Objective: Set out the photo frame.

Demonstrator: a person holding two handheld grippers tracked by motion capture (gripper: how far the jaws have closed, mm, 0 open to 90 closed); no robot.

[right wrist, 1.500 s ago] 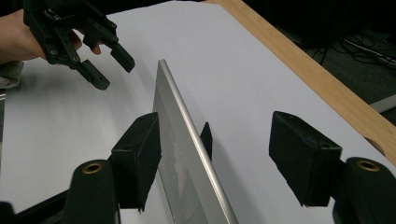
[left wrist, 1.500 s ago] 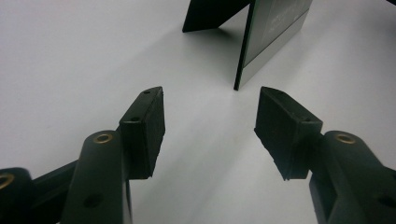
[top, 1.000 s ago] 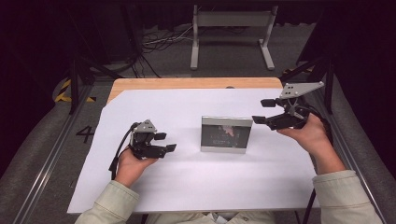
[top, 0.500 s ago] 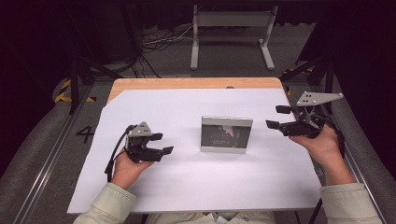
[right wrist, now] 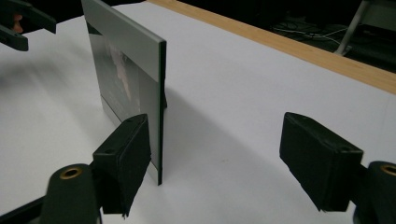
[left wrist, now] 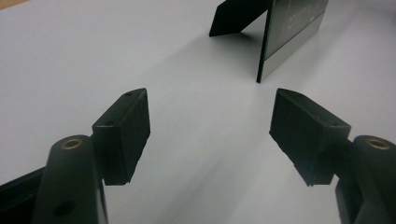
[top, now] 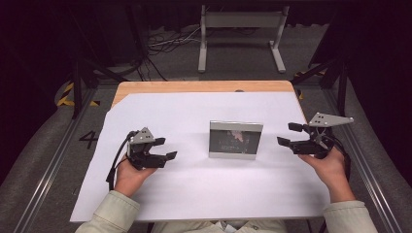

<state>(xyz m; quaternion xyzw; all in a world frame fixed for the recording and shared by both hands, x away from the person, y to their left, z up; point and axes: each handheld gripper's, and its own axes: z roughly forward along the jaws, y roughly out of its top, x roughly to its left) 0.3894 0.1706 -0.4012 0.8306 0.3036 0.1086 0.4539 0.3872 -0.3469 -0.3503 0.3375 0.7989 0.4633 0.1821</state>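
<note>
Standing upright mid-tabletop (top: 194,107), a picture frame (top: 235,140) sits between the spread left hand-held gripper (top: 164,148) and the spread right hand-held gripper (top: 287,134).

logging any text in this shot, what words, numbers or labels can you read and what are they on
"4": dark number on the grey floor left of the table.
Picture frame: pale lettering on the dark picture, seen in the high view and the left gripper view, too small and blurred to read.
Nothing else is legible.

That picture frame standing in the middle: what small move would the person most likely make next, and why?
Probably bring a gripper in to the picture frame. It stands upright between them, untouched, and the left gripper and right gripper are both open, pointing at it.
</note>
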